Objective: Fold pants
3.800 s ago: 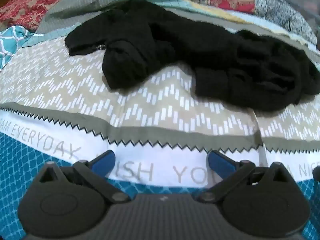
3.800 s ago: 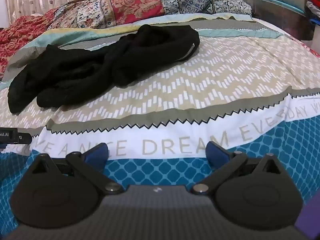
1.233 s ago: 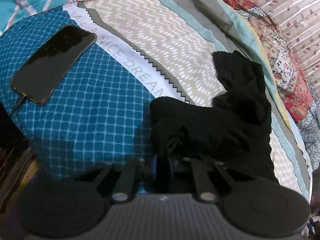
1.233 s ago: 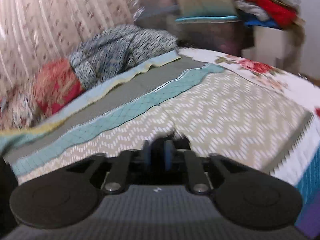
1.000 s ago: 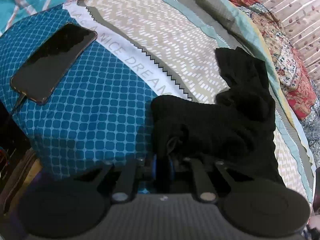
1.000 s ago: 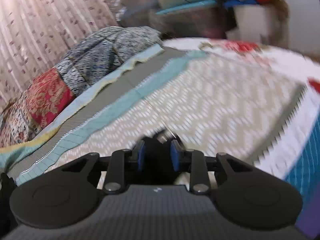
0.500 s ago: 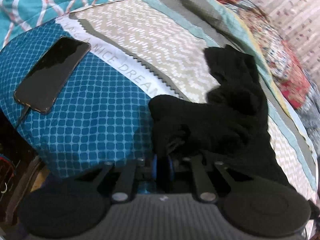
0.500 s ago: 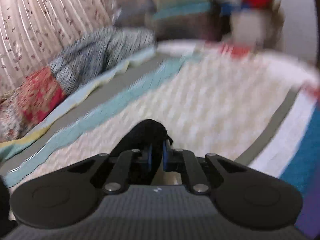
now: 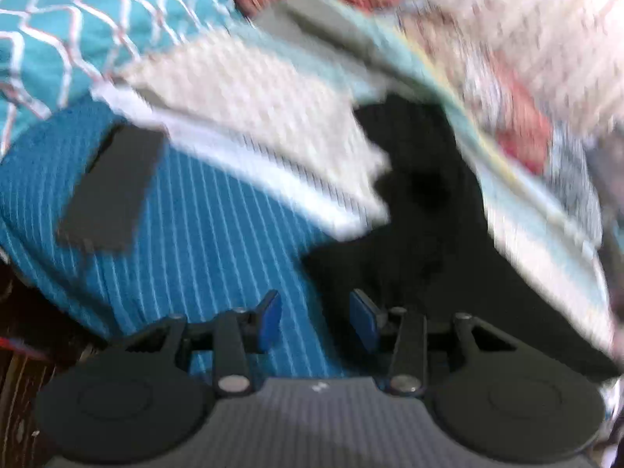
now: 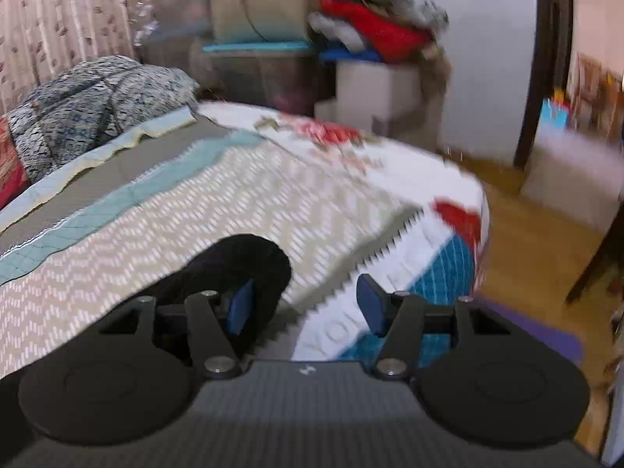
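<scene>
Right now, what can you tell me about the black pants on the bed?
The black pants look like soft, dark cloth, rumpled and not yet folded. They lie on the patterned bedspread, stretching from its blue part up towards the far side. One rounded end rests on the beige zigzag part. The picture is blurry; nothing grips them.

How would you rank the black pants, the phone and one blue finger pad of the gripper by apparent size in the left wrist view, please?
1. Black pants, largest by far.
2. Phone, a blurred dark slab on the bedspread.
3. Blue finger pad, smallest, though closest to the camera.
</scene>
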`<state>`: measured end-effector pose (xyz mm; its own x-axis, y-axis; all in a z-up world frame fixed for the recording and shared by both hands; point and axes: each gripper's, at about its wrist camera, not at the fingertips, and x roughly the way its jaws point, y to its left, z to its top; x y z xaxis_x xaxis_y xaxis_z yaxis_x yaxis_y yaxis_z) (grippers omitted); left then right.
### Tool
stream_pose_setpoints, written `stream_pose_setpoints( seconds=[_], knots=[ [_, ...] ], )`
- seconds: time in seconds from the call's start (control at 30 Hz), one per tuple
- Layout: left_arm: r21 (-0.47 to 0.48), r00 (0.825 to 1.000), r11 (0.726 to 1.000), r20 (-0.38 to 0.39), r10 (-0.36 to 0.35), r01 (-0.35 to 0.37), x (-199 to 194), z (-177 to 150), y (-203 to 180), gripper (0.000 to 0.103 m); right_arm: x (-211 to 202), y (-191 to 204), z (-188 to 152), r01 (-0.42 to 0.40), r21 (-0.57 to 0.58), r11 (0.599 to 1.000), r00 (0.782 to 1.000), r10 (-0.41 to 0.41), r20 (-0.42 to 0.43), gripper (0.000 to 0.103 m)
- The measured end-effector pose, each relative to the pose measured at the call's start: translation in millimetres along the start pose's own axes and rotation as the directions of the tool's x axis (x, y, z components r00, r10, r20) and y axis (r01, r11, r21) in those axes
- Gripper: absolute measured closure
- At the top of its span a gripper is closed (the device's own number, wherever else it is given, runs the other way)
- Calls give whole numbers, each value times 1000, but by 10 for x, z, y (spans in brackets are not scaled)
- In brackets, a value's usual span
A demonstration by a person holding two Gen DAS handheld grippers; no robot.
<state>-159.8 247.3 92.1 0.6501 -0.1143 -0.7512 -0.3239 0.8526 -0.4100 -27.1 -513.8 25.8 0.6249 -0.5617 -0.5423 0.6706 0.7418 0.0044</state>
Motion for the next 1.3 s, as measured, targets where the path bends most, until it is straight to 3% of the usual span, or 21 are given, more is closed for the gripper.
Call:
stream_pose_setpoints(
  seconds=[0.07,0.17,0.23,0.3,0.33,0.4,0.43,0.47,0.5,0.53,0.57,0.63,0.73,0.83,0.93,0.97,1.07,1.2,1.23,1.3],
  knots=[
    [-4,999,1000,37,0,0,116,273,-49,63,14,185,-1,-3,-115,993,1000,0,-29,30],
    [91,998,996,54,-26,21,539,634,-300,63,79,258,-100,63,-213,975,995,-77,-61,30],
    [126,999,991,18,-40,38,915,792,-478,58,-62,97,-94,120,-114,986,993,-121,-7,31],
    [123,994,987,-36,-103,107,1291,903,-588,52,-258,-1,-8,107,-4,994,992,-106,67,31],
    [116,988,983,-67,-138,145,1518,957,-659,43,-355,38,61,71,13,997,993,-72,91,31],
    [108,983,980,-101,-156,166,1853,962,-775,40,-488,284,272,-62,-20,998,993,64,101,31],
    [112,980,979,-117,-158,172,2020,962,-832,41,-535,508,394,-171,-55,984,982,175,75,31],
    [113,977,976,-125,-170,185,2165,950,-881,42,-569,785,507,-287,-91,954,956,290,30,31],
    [112,976,974,-118,-184,198,2221,929,-906,54,-595,1080,592,-390,-124,912,920,391,-18,31],
    [116,971,967,-108,-215,227,2229,911,-923,78,-611,1478,670,-505,-164,848,863,499,-80,31],
    [115,962,957,-103,-253,265,2211,895,-949,81,-636,1888,713,-600,-206,773,800,583,-142,31],
    [129,964,955,-65,-259,265,2107,871,-950,85,-706,2740,722,-730,-285,621,682,690,-242,31],
    [129,964,956,-1,-264,262,1799,823,-808,86,-766,4075,569,-833,-343,435,545,753,-368,31],
    [117,958,958,87,-272,261,1384,893,-626,86,-667,5219,339,-856,-359,372,507,740,-442,31],
    [90,945,970,222,-241,226,881,944,-312,86,-570,5984,43,-873,-312,374,485,724,-490,32],
    [74,941,974,252,-225,213,742,924,-180,86,-532,6180,-52,-881,-299,367,473,716,-514,32],
    [30,946,984,272,-177,176,549,844,82,86,-480,6671,-342,-884,-296,363,468,686,-557,31],
    [-52,939,978,295,-179,203,374,669,398,87,-389,6982,-511,-892,-229,390,444,662,-604,32],
    [-78,934,972,302,-189,222,334,638,488,87,-361,6988,-533,-899,-194,394,423,663,-618,32],
    [-114,931,962,305,-203,247,318,601,588,87,-263,6965,-564,-918,-100,385,352,668,-655,33]
  ],
)
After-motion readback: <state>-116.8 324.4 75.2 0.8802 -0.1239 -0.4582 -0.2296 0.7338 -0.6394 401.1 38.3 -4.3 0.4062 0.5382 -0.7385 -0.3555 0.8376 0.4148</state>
